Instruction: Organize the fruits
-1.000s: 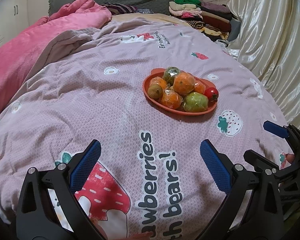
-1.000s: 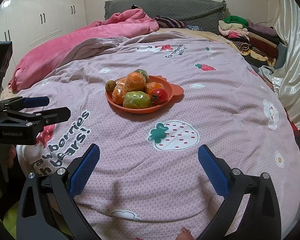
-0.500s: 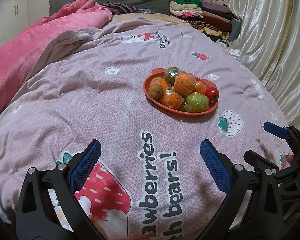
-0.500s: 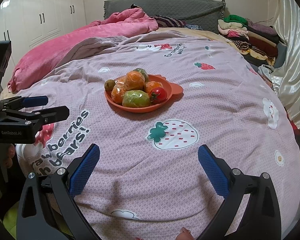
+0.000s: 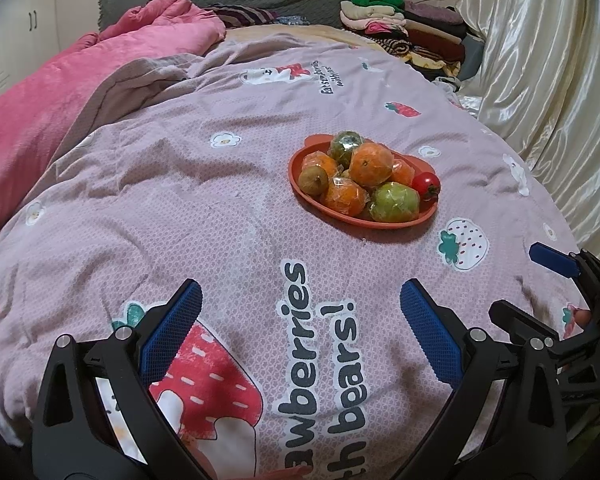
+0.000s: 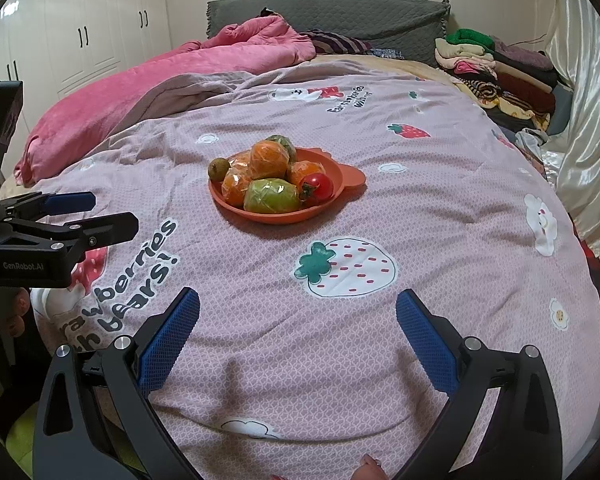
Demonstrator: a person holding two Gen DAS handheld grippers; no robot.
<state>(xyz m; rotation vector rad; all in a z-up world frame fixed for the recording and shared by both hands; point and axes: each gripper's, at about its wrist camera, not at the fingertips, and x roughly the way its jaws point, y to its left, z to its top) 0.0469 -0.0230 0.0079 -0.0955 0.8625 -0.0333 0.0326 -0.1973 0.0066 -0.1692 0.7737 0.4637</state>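
Note:
An orange plate [image 5: 306,196] [image 6: 340,178] sits mid-bed on the strawberry quilt, heaped with fruit: wrapped oranges [image 5: 370,164] [image 6: 269,159], a wrapped green fruit [image 5: 394,202] [image 6: 271,196], a red tomato [image 5: 425,186] [image 6: 317,188] and a brown kiwi [image 5: 313,180] [image 6: 219,168]. My left gripper [image 5: 300,300] hovers open over the quilt's near edge, well short of the plate, nothing between its blue pads. My right gripper [image 6: 298,302] is likewise open and empty, nearer than the plate. Each view shows the other gripper at its side.
A pink blanket [image 6: 160,80] is bunched at the far left of the bed. Folded clothes [image 6: 496,68] are stacked at the far right by the shiny curtain [image 5: 540,80]. The grey headboard [image 6: 324,12] and white wardrobes [image 6: 80,40] stand behind.
Both views have crept very slightly; the plate sits a touch differently in frame. Both grippers stay open and nothing was grasped.

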